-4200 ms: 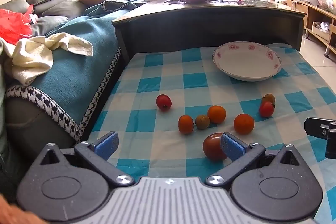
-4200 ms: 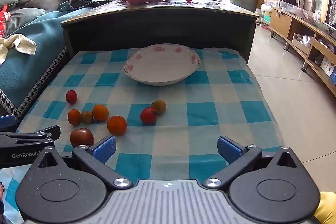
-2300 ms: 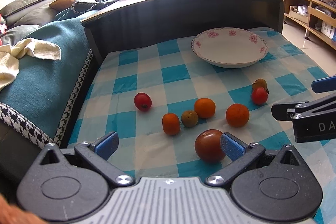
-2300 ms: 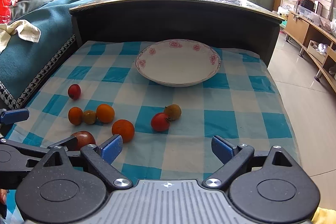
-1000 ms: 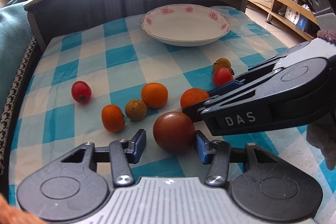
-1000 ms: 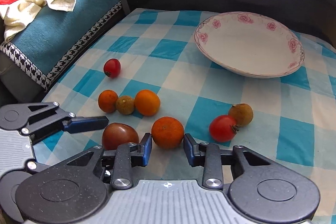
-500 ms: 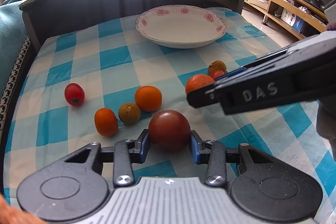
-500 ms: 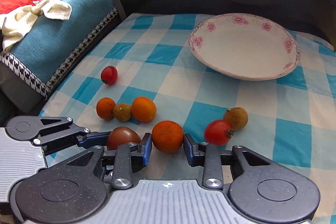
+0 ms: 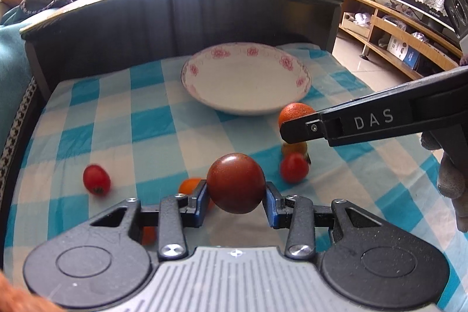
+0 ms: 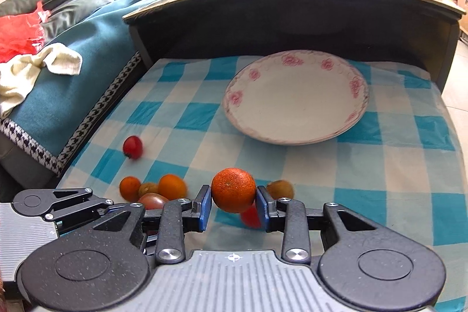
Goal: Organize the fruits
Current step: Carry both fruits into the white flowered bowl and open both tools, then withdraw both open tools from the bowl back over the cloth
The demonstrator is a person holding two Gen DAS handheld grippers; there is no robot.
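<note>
A blue-and-white checked cloth (image 9: 122,119) fills the middle of both views, spread over a low surface with a dark curved wall (image 10: 292,19) behind it. To the left in the right wrist view lies a teal-covered sofa (image 10: 73,54) with a cream towel (image 10: 32,69) and something red (image 10: 17,37) on it.

A white plate with pink flowers (image 9: 245,84) sits on the cloth at upper centre of the left wrist view and at centre right of the right wrist view; nothing lies in it.

The left gripper (image 9: 236,196) sits at lower centre of its own view, its blue pads clamped on either side of a dark brownish-red tomato (image 9: 235,186), which looks raised off the cloth. The right gripper (image 10: 233,202) is at lower centre of its view, its pads pressed against an orange (image 10: 233,189), also held clear of the cloth. In the left wrist view that gripper reaches in from the right edge, with the orange at its tip just below the plate's rim.

Loose fruit remains on the cloth: a small red tomato (image 9: 96,180) at left, apart from the rest; another red tomato (image 9: 294,167) right of centre, touching a brownish fruit (image 10: 280,189); and in the right wrist view's lower left, two small oranges (image 10: 172,186) with a brownish fruit (image 10: 147,189) between them.
</note>
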